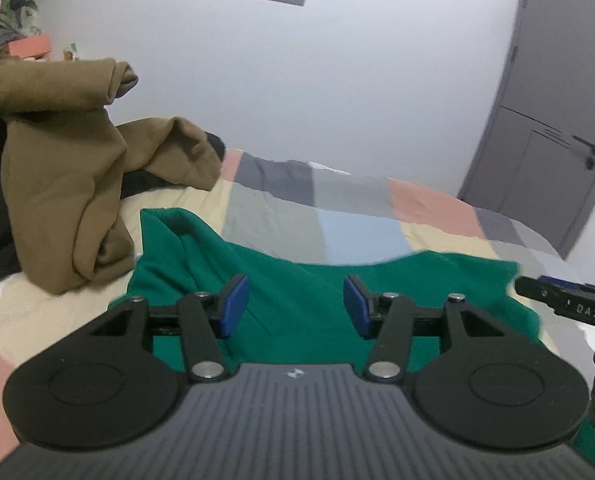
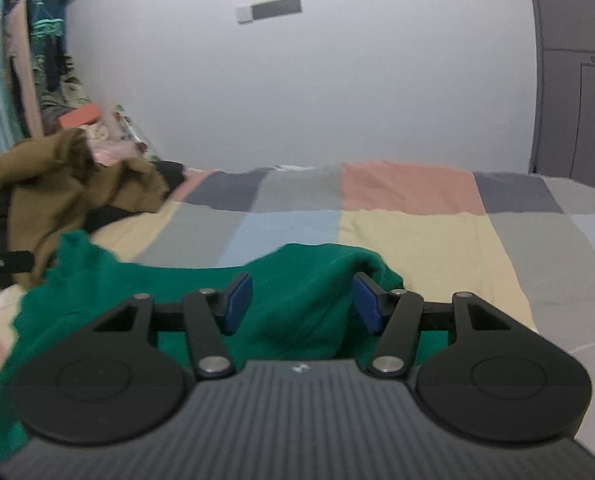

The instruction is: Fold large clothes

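Green garment rumpled on patchwork bed, soft, light, floppy; best pinched at far corners. Left gripper and right gripper spread, holding nothing.

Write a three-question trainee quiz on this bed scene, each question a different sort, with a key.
1. True or false: the green garment lies on the patchwork bedspread.
2. Multiple choice: the brown garment is A) folded flat, B) heaped in a pile, C) hanging on the grey door.
3. Fill in: the left gripper and the right gripper both have their jaws ____, with nothing pinched between the blue pads.

Key: 1 true; 2 B; 3 open.
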A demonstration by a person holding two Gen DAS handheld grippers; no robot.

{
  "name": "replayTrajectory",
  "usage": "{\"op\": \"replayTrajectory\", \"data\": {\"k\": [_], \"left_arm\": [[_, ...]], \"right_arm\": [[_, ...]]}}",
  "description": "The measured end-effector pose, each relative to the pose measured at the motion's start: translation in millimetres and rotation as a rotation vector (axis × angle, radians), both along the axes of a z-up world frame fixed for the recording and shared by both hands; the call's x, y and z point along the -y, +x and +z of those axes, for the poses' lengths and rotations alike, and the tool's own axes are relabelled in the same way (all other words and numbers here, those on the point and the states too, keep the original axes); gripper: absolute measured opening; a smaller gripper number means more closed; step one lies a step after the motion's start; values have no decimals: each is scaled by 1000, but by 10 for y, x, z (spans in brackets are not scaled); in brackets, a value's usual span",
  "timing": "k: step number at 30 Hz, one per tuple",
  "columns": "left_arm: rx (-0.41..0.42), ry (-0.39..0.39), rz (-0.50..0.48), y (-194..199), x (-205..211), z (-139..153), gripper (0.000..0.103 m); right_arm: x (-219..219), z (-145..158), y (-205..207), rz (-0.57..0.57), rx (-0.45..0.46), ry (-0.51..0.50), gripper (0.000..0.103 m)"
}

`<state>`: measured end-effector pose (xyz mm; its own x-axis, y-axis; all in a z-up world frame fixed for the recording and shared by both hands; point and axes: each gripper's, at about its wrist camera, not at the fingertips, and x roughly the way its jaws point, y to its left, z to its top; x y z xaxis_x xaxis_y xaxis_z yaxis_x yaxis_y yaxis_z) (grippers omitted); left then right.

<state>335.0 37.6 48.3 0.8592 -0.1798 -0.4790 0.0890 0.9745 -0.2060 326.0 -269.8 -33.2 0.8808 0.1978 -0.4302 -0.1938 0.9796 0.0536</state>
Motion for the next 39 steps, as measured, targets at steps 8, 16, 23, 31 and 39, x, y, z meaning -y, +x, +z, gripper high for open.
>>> {"op": "replayTrajectory", "data": {"k": [8, 16, 23, 31, 39], "left_arm": [[-72, -32, -46, -994, 12, 261, 61], [-253, -161, 23, -1731, -469, 161, 67], [-448, -240, 113, -1994, -811, -279, 68], [-538, -332, 171, -2018, -1049, -633, 71], [-641, -486, 247, -2030, -1275, -931, 71]], "right_arm": [[-9, 187, -928, 17, -60, 29, 58], [418, 121, -1514, -101, -166, 117, 58], [822, -139, -1770, -214, -276, 71, 58], [1418, -404, -1740, -423, -385, 195, 82], [1628, -835, -1617, -373, -588, 424, 85]]}}
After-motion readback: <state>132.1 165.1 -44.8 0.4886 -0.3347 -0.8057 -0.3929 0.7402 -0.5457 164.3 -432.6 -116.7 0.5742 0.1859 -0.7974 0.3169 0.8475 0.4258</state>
